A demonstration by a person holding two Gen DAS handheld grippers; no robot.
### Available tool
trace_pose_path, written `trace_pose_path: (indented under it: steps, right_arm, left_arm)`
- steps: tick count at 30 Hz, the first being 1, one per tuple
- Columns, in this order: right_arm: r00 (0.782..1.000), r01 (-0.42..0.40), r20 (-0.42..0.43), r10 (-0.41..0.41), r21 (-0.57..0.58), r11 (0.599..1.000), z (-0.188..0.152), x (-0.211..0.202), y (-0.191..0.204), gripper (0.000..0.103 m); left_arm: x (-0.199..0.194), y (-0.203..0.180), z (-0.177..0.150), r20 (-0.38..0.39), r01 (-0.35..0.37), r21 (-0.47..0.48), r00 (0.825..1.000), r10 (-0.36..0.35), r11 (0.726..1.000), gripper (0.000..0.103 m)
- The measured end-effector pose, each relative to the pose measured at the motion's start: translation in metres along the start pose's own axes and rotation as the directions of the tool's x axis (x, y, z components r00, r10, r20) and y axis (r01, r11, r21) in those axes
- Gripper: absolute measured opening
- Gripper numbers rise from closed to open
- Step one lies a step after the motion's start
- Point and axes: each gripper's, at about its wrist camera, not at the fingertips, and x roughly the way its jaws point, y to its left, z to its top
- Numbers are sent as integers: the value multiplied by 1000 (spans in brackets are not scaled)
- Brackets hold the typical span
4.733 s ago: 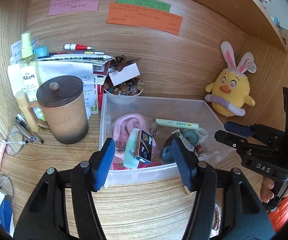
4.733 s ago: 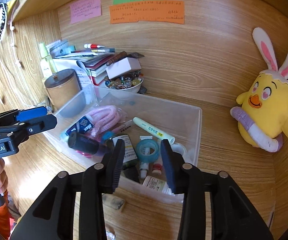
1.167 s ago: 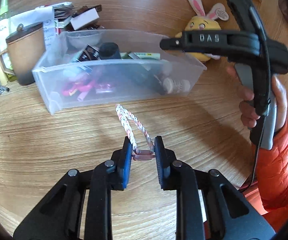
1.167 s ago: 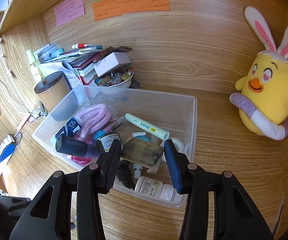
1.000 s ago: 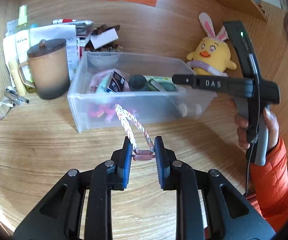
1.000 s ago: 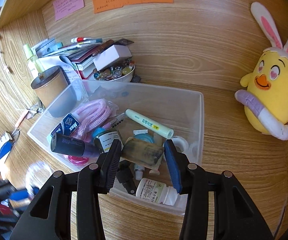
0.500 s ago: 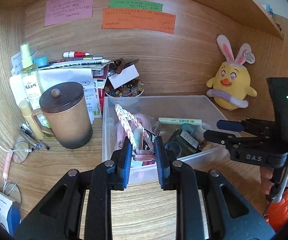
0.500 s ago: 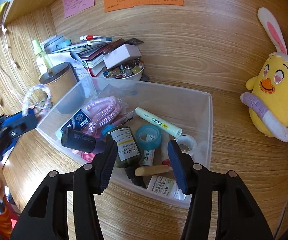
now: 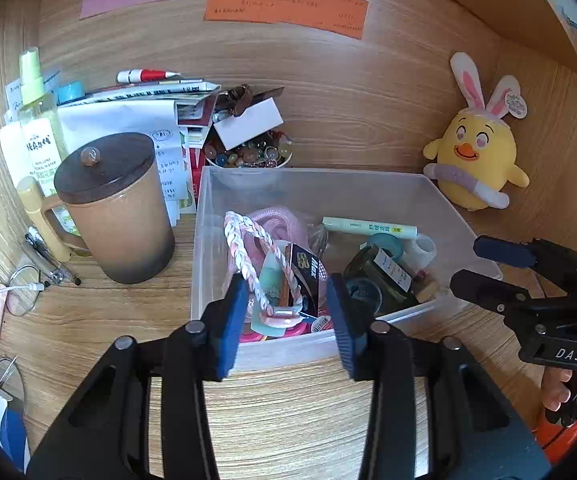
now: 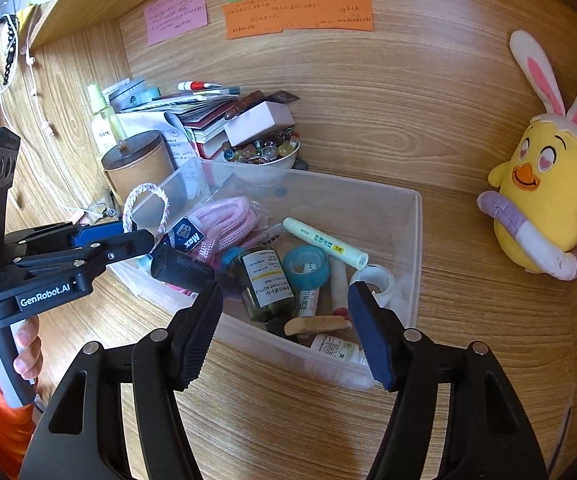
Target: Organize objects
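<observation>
- Carried from the bare desk, the braided loop (image 9: 262, 270) now hangs over the clear bin (image 9: 440, 196); the left gripper (image 9: 286, 312) has just been opening, loop loose between the released pads.
- Right gripper (image 10: 288, 326) has also been opening, empty, above the bin's near wall.
- Risk: the loop snags on a pad (image 9: 232, 312) and drags out onto the desk (image 9: 288, 420) if the hand withdraws early.

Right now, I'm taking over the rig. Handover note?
Left hand-held gripper: jaws just opened, braided bracelet loose between them, over the clear bin.
Right hand-held gripper: jaws just opened, empty, above the bin's near wall.
Done: tan flat piece lies in the bin.
Left: let the bracelet drop in, pull both back; pens beside the mug may be next.
</observation>
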Motion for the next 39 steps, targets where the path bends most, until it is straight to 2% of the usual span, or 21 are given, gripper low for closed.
trace_pose_path:
  steps: [1,6,9,15,17,20,28,39]
  right_arm:
    - [1000,-2,2,2,-1,1000,0,-1,1,62]
    - [1000,-2,15,2,-4,1000,-3,-8,4,63]
    - [1000,3,27,-2,-4,1000,-5,-13,5,67]
    - [998,15,66,-15,-12,1000,-8,-28,6,76]
    - [997,21,78,-19,-14,1000,-9,-33,7,79]
    - [995,33,96,-32,-10,999,-13,-39,7,86]
    - [995,42,89,-42,1,999,-25,-42,7,90]
    - [996,40,79,-42,25,999,-35,-43,6,90]
  left_arm:
    - [-4,-1,0,9,-5,6,1000,5,1000,49]
    - [-17,-5,-1,34,-7,17,999,7,1000,55]
    - [-27,-8,-3,55,-12,18,998,11,1000,58]
    - [-43,-15,-8,100,2,24,995,-4,1000,76]
    - [-47,-19,-10,118,-3,30,993,-1,1000,88]
    - [-51,-21,-13,135,0,32,991,-4,999,95]
    - [-49,-21,-22,122,10,9,992,-11,1000,98]
    - [-38,-21,-32,87,11,-8,996,-10,1000,98]
